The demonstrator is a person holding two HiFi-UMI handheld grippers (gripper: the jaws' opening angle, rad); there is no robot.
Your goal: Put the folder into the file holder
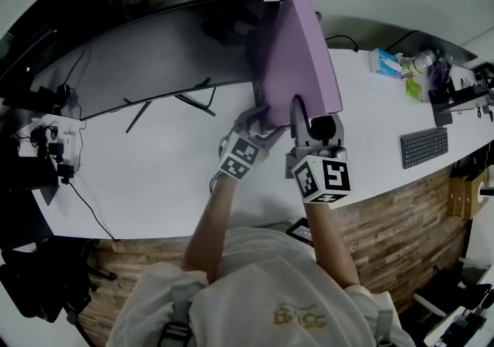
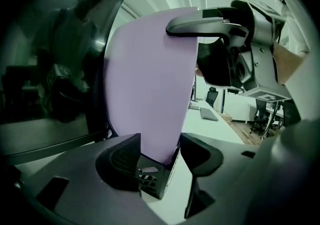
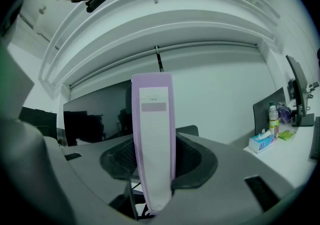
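So the right tool (image 3: pixel 155 163) clenched the upright folder (image 3: pixel 152 119), bottom corner entering the file holder (image 2: pixel 150 183); left tool (image 2: pixel 160 156) released, straddling both.

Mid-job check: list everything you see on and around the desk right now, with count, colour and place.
Stiff lilac folder: one, lilac, upright before the monitor, lower corner dipping into the file holder.
Black mesh file holder: one, black, on the desk under the folder.
Wide curved monitor: one, black, screen dark, back of the desk.
Curved white desk: one, white top.
Flat keyboard: one, dark grey, desk's right end.
Cardboard tissue box: one, blue and white, right rear.
Plastic bottle: one, pale, beside the tissue box.
Right gripper: one, grey, fingers shut on the folder's spine.
Left gripper: one, grey, fingers open either side of the folder.
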